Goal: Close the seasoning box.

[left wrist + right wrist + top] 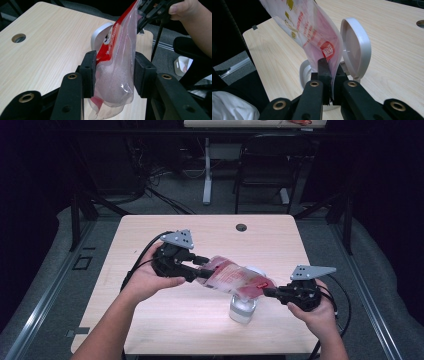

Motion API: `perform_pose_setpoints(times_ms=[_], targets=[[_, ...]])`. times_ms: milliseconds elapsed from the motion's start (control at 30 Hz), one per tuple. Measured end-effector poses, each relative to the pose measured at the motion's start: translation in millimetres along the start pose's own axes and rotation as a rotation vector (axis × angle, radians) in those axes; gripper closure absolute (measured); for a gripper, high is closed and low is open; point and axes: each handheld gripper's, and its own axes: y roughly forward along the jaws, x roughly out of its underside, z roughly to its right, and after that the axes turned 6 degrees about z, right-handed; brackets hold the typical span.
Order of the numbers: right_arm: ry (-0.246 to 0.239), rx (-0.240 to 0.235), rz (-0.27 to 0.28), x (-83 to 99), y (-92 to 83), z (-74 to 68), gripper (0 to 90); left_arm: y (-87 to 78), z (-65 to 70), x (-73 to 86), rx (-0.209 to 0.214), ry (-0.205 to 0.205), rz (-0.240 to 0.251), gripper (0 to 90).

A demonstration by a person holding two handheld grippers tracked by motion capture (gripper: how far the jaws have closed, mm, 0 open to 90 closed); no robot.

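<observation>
The bench (150, 320), pale wood, takes up the middle of the high view, with a round cable hole (241, 227) near its far edge at upper centre. Beyond it, at the top of the frame, stand a dark chair (265, 170) and a white leg of another table (207, 170) on a grey floor.

Stretched across the centre of the high view is a pouch (235, 279), clear plastic with red print, held off the bench and slanting from centre-left down to centre-right. In the left gripper view it rises from the lower middle to the upper right, its lower part full of a pale grainy filling.

The left hand-held gripper (197, 270) sits left of centre in the high view; its jaws stand wide apart and press on the fat end of the pouch from both sides, as its own view shows. The right hand-held gripper (270, 292), right of centre, has its jaws pressed nearly together, pinching the thin flat edge of the pouch.

Under the pouch's right end, low centre in the high view, stands a small white jar (242, 309) on the bench. Its round lid (357, 47) is flipped up and open, just beside the pouch.
</observation>
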Motion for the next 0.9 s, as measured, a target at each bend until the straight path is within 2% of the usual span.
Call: perform_pose_setpoints(times_ms=[467, 700, 900], targets=[[0.006, -0.003, 0.015, 0.0, 7.0, -1.2, 89.1, -3.2, -4.2, 12.2, -0.005, -0.017, 0.007, 58.1], [0.006, -0.003, 0.034, -1.4, 7.9, -1.1, 89.1, -4.6, -6.0, 19.6, -0.01, -0.034, 0.029, 56.2], [-0.003, -0.01, 0.04, -3.0, 8.2, -1.6, 88.9, -6.5, -6.4, 23.1, -0.013, -0.033, 0.017, 55.1]])
